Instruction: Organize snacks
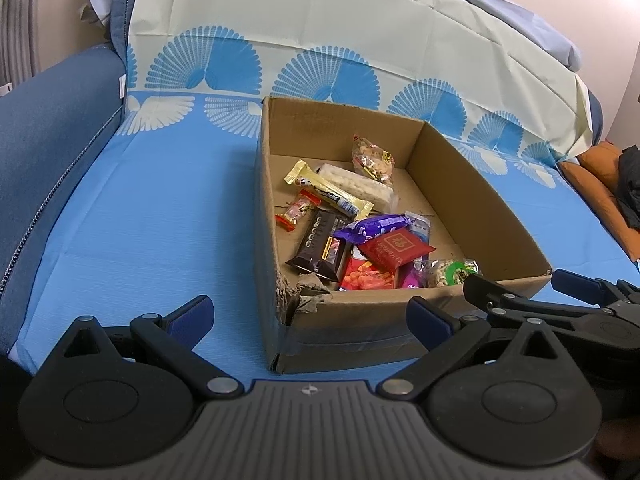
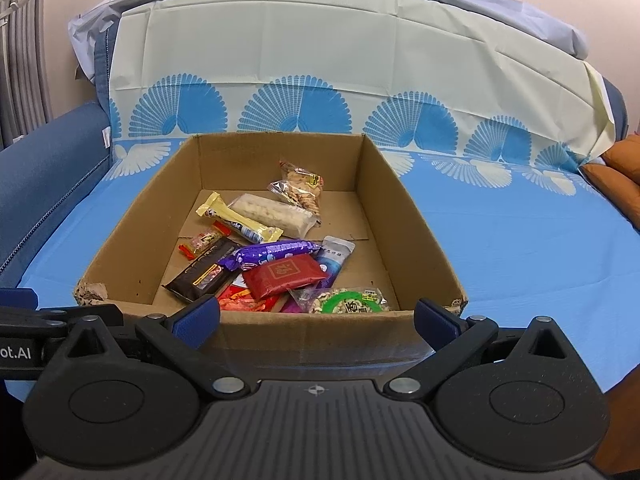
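An open cardboard box sits on a blue cloth and holds several wrapped snacks: a red packet, a purple bar, a dark chocolate bar, a yellow bar, a white bar and a nut bag. My left gripper is open and empty, in front of the box's near left corner. My right gripper is open and empty at the box's near wall; it also shows in the left wrist view.
The blue cloth covers a sofa seat, with a cream and blue-fan patterned sheet over the backrest. A blue armrest rises at the left. An orange cushion lies at the right.
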{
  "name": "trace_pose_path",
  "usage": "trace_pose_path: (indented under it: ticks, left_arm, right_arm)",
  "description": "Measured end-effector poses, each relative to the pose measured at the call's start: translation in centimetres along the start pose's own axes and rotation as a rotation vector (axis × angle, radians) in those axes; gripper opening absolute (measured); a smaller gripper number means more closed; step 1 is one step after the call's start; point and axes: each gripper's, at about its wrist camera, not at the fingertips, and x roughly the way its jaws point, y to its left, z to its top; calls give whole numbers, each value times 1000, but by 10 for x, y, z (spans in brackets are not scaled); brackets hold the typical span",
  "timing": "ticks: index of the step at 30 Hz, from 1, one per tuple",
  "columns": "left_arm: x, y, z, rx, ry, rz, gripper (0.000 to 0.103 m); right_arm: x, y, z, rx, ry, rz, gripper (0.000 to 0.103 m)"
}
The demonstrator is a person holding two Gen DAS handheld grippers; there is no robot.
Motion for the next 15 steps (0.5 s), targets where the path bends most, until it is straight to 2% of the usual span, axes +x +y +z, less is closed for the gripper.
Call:
trace_pose_path:
  ticks: [15]
  left_arm:
    - [0, -1, 0, -3, 0, -3, 102]
  right_arm:
    - [2, 1, 0, -3, 4, 1, 102]
